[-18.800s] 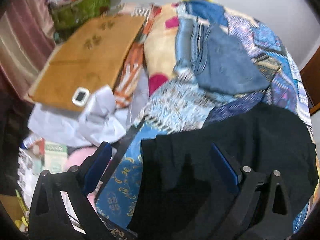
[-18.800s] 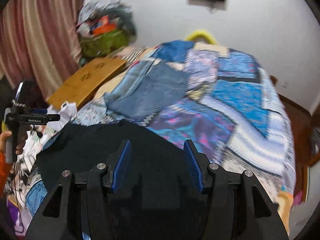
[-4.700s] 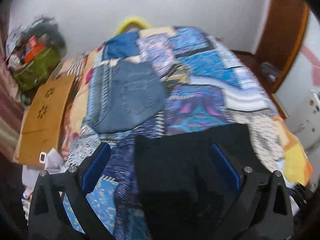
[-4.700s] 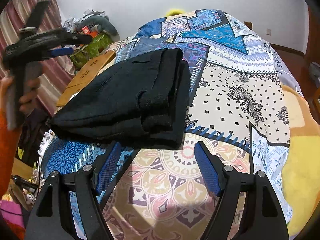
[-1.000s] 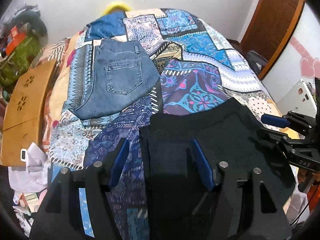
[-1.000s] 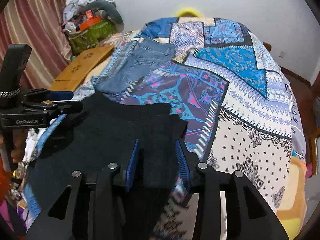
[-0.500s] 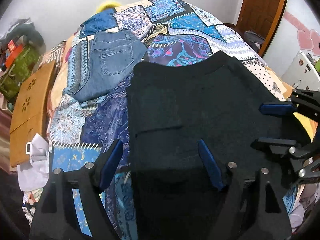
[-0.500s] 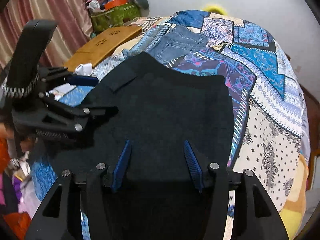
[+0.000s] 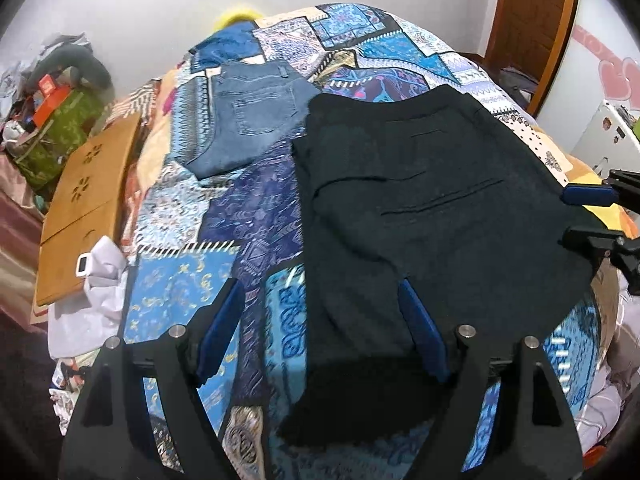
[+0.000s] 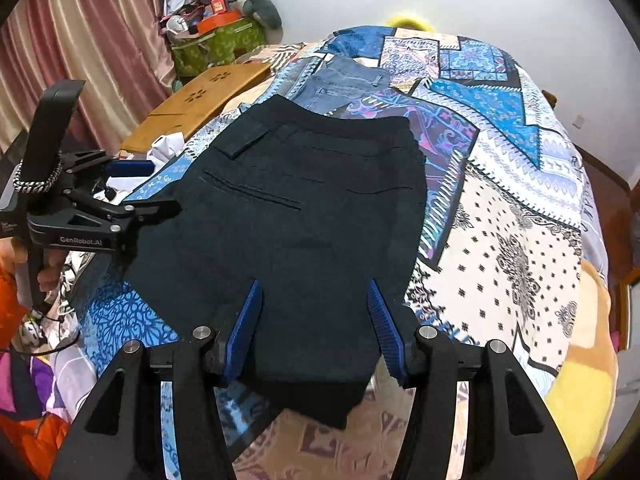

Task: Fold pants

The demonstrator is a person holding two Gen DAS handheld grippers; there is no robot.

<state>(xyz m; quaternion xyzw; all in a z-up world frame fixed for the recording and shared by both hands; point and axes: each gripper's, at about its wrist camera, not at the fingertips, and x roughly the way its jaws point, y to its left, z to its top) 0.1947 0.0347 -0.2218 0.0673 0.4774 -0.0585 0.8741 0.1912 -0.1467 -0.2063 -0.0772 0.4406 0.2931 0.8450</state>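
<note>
Black pants [image 9: 420,208] lie spread flat on the patterned bedspread [image 9: 224,240], waistband toward the far end, back pockets up; they also show in the right wrist view [image 10: 304,216]. My left gripper [image 9: 320,328] is open, hovering over the near left edge of the pants, empty. My right gripper [image 10: 314,320] is open above the near hem, empty. The left gripper [image 10: 132,188] also shows at the pants' left edge in the right wrist view. The right gripper [image 9: 588,216] shows at their right edge in the left wrist view.
Folded blue jeans [image 9: 248,116] lie on the bed beyond the black pants. A wooden lap table [image 9: 88,208] and white cloth [image 9: 92,296] sit along the bed's left side. A green bag with clutter [image 10: 216,44] stands by the curtain. A wooden door [image 9: 532,24] is at right.
Both grippers opened and drew back toward the near end of the bed. The black pants were let go and now lie spread flat.
</note>
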